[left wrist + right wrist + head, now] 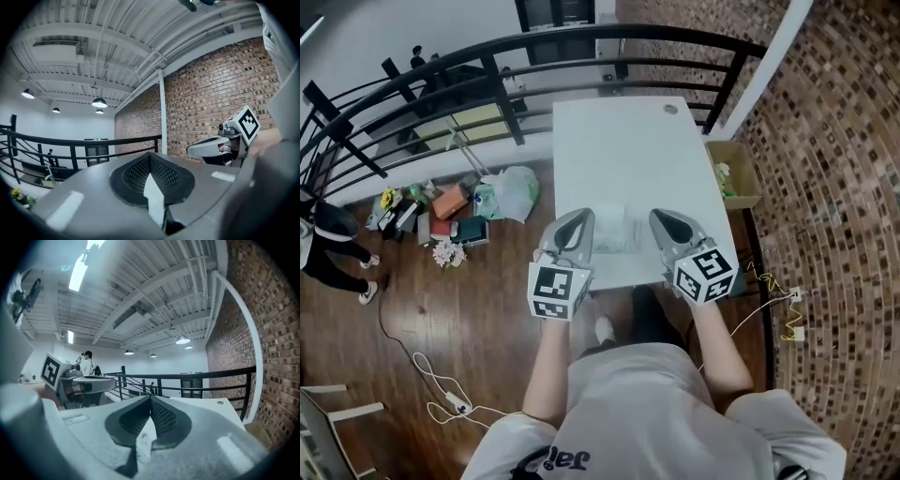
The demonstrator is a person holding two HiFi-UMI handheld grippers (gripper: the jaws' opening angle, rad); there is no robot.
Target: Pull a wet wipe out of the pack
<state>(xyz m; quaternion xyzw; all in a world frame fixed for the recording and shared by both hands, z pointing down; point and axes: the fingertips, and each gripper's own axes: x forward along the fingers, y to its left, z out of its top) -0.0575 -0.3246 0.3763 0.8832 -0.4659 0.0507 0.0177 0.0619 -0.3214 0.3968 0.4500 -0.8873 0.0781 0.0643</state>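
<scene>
The wet wipe pack (614, 230), pale and translucent, lies on the white table (628, 150) near its front edge. My left gripper (583, 215) is just left of the pack and my right gripper (659, 217) just right of it, both pointing away from me. Each one's jaws meet at the tip with nothing between them. In the left gripper view the left gripper (150, 157) is shut and the right gripper (206, 147) shows beside it. In the right gripper view the right gripper (151, 399) is shut and the left gripper (91, 383) shows to its left. Neither gripper view shows the pack.
A cardboard box (733, 173) stands against the table's right side. A black railing (487, 66) runs behind and left of the table. Bags and clutter (450, 211) lie on the wooden floor at left, near a standing person (333, 239). A brick wall (844, 187) closes the right.
</scene>
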